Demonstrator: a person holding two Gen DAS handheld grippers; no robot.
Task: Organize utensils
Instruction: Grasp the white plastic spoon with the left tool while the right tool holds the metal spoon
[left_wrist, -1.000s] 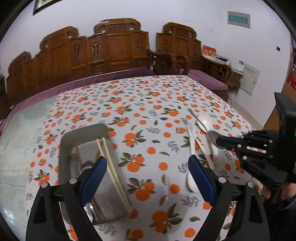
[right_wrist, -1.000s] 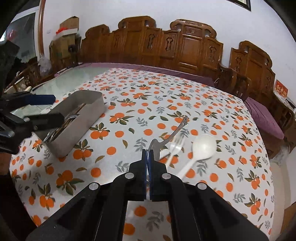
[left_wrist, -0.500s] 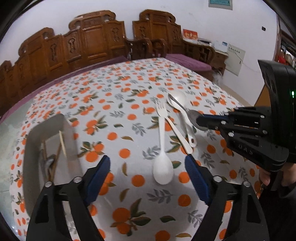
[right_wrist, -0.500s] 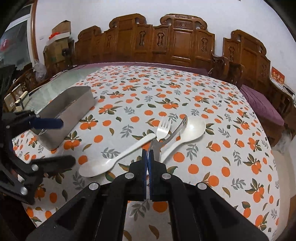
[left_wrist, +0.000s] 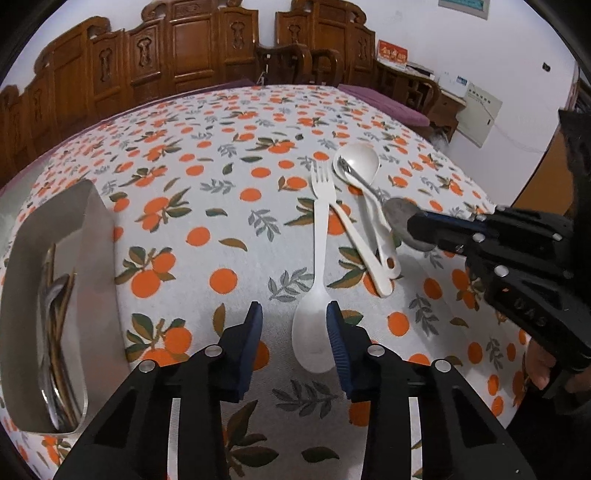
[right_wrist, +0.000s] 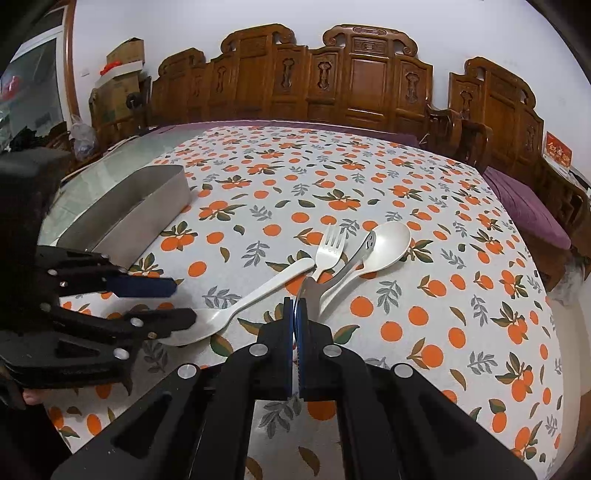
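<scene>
A steel tray (left_wrist: 99, 280) at the left holds chopsticks and metal utensils; it also shows in the right wrist view (right_wrist: 147, 206). A white spoon (left_wrist: 317, 295), a white fork (left_wrist: 332, 206) and a second white spoon (left_wrist: 360, 162) lie on the orange-print cloth. My left gripper (left_wrist: 293, 325) is open, low over the table, its pads either side of the white spoon's bowl (right_wrist: 207, 319). My right gripper (right_wrist: 294, 325) is shut on the bowl end of a metal spoon (right_wrist: 354, 258), whose handle rests on the second white spoon (right_wrist: 388, 243).
Carved wooden chairs (right_wrist: 351, 85) line the far side of the table. The table's right edge (left_wrist: 491, 199) is close beyond the utensils. A bare glass strip (right_wrist: 122, 162) runs behind the tray.
My left gripper moved right from over the tray to the white spoon, came down and narrowed around its bowl. My right gripper stayed shut on the metal spoon and lowered slightly.
</scene>
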